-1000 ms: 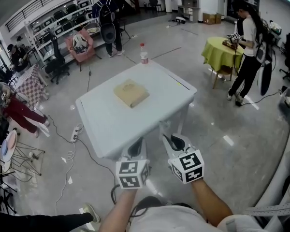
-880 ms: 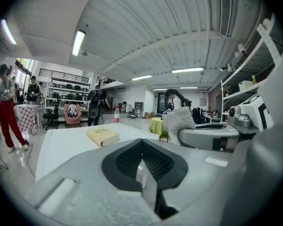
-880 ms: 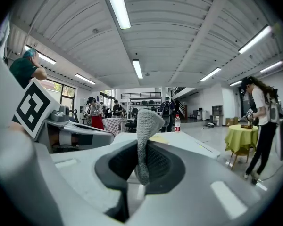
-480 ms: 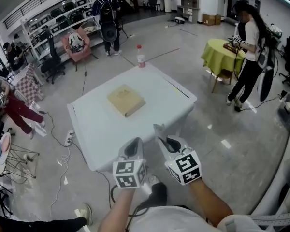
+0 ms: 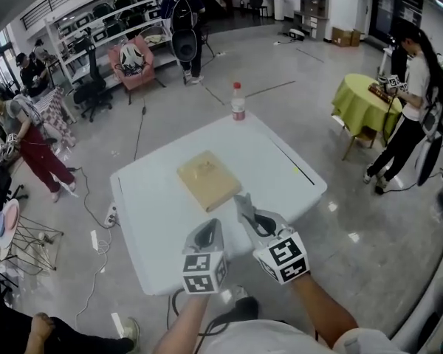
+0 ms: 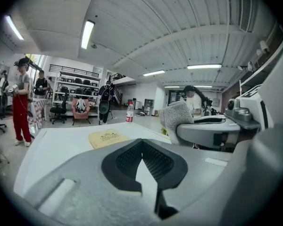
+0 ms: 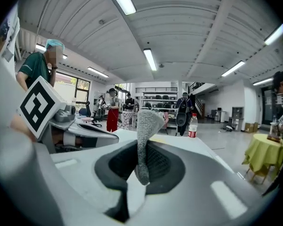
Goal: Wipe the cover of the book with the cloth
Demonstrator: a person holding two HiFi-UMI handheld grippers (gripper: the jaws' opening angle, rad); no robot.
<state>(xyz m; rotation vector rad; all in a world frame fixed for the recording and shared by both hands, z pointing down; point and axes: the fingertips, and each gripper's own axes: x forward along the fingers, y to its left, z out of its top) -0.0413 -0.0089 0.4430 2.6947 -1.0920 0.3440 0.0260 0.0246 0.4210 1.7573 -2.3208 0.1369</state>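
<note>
my right tongs [image 5: 245, 211] pinch the grey cloth [image 7: 145, 131] upright, ready for wiping. my left tongs [image 5: 207, 234] are pressed together on nothing. the tan book [image 5: 209, 181] lies flat mid-counter [image 5: 151, 220], just ahead of both and untouched, so i judge the approach comes first.

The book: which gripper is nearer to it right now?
Right. The right gripper, shut on the cloth, reaches just short of the book's near right edge; the left gripper sits farther back, toward the table's near edge.
</note>
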